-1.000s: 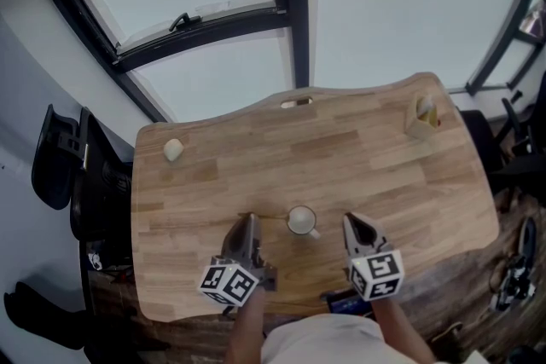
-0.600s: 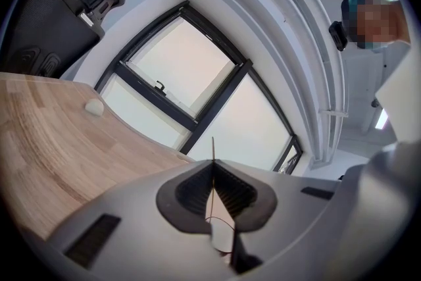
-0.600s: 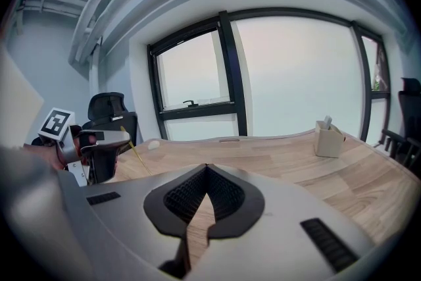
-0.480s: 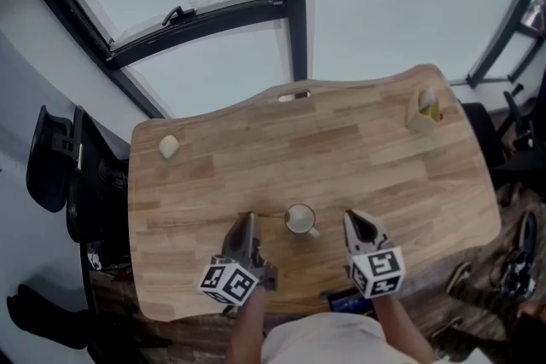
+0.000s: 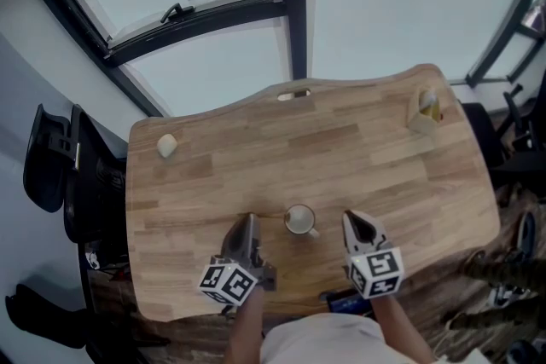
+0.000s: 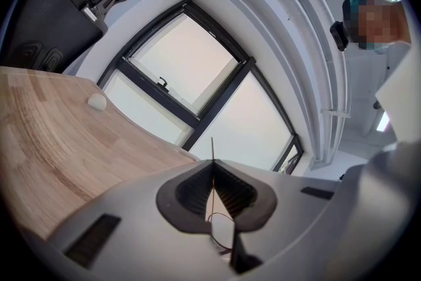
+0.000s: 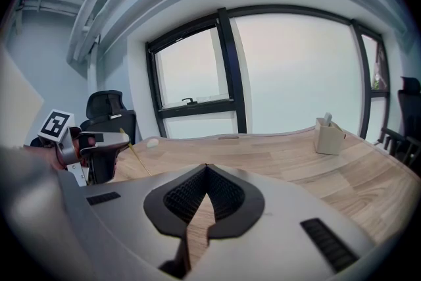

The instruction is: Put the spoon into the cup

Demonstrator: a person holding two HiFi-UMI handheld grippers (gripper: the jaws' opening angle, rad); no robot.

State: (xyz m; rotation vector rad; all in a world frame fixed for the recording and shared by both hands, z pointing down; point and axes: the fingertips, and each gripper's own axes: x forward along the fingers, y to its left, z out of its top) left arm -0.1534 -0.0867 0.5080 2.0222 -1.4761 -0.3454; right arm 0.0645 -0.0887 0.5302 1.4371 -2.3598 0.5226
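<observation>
Slim gold spoon point(image 6: 212, 153) stays pinched in the closed jaws of the left gripper point(image 6: 212, 165), tip just beside the white cup point(image 5: 299, 220). Nothing has moved, so insertion hasn't begun. Jaws of the right gripper point(image 7: 205, 169) meet, empty.

The head view looks steeply down on the table point(image 5: 384, 175); both gripper views skim low across it toward the window point(image 7: 289, 69).

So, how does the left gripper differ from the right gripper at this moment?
The left gripper is shut on a thin spoon; the right gripper is shut on nothing. The left gripper is to the left of the white cup, the right gripper to its right. Both have their jaws together and are near the front edge of the wooden table.
</observation>
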